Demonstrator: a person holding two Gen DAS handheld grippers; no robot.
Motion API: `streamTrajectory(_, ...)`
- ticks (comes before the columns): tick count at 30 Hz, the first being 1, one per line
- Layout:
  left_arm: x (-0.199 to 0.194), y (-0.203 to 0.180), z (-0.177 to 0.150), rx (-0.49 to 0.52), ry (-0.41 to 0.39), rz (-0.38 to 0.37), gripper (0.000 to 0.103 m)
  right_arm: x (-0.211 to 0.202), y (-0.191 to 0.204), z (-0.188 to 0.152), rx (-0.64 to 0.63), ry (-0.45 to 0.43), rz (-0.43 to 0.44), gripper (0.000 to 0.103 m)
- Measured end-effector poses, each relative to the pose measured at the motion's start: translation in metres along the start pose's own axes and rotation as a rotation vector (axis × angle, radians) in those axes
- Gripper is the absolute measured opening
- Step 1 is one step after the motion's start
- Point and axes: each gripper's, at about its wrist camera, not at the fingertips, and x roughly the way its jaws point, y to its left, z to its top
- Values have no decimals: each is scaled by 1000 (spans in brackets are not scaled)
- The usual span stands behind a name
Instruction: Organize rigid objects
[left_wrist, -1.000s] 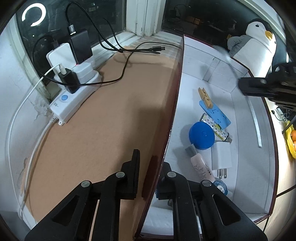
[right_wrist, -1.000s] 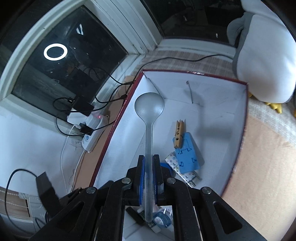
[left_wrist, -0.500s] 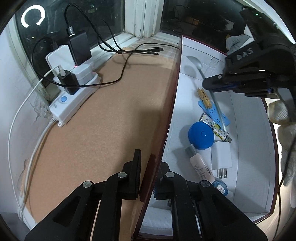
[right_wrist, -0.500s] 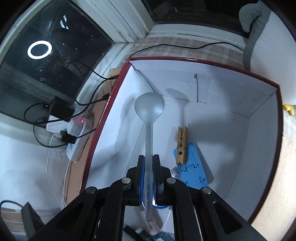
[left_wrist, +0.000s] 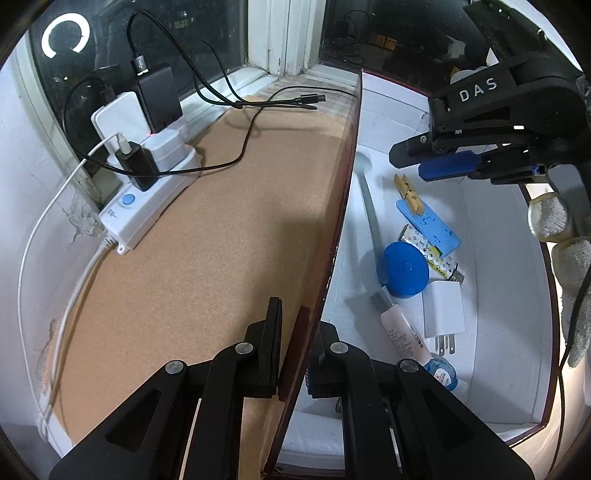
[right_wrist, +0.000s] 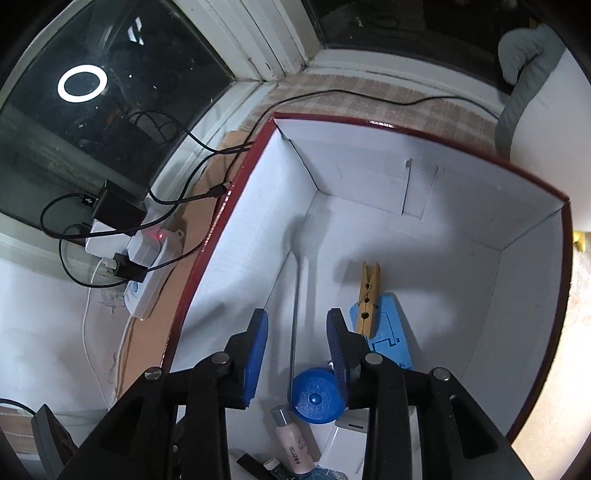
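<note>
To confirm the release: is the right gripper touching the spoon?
Apart. In the right wrist view the right gripper, jaws just opened, stands clear of the spoon lying on the box floor.

The box (right_wrist: 461, 229) is showing white walls and a dark-red rim; the disc (left_wrist: 405, 268) is showing blue, the clothespin (right_wrist: 368, 298) tan.

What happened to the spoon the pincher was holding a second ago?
The right gripper carried the spoon down into the box, and its jaws have just been opening: the spoon now lies on the box floor along the left wall, let go. The left gripper stayed clamped on the box wall. The clothespin, blue cap and charger stayed put.
</note>
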Motion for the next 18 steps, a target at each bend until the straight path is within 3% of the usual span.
streamTrajectory(18, -8, -4, -2, 5, -2, 21, 9, -43, 1, -27, -54, -40, 4, 30)
